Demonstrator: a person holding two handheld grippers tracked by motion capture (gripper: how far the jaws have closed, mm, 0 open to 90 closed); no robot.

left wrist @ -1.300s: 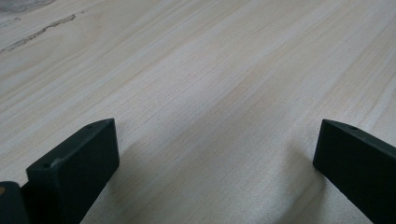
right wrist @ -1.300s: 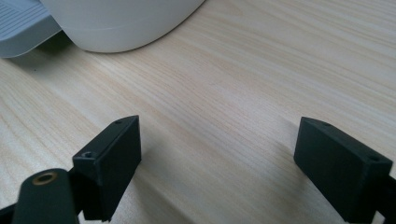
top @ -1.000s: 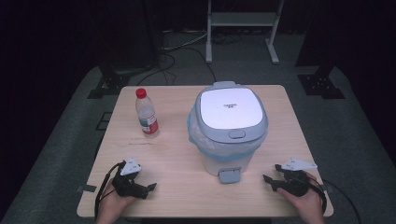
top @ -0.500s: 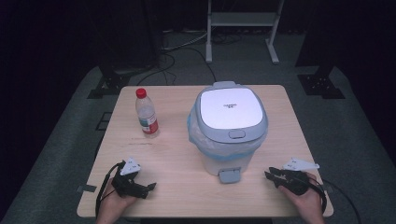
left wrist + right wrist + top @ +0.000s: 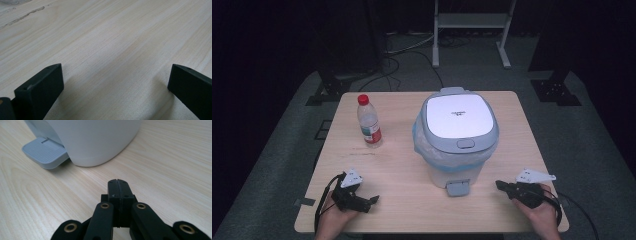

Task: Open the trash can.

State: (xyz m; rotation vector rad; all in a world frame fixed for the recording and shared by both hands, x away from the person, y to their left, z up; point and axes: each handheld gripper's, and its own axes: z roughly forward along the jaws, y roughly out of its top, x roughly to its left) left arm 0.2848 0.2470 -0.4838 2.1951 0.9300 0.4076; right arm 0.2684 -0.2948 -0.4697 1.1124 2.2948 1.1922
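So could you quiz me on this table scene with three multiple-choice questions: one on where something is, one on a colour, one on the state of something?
1. Where does the water bottle stand relative to the pedal bin in the high view?
A. To its left, apart from it
B. On its lid
C. Leaning against its right side

2. What colour is the bottle's cap?
A. Blue
B. Red
C. Green

3. How do the jaws of the right gripper stand?
A. Wide apart
B. Closed on the pedal
C. Closed together with nothing between them

Answers: 1 A, bare table shows between bottle and bin. 2 B, the cap on top is red. 3 C, in the right gripper view the two jaws meet, and the grey pedal lies farther off, untouched.
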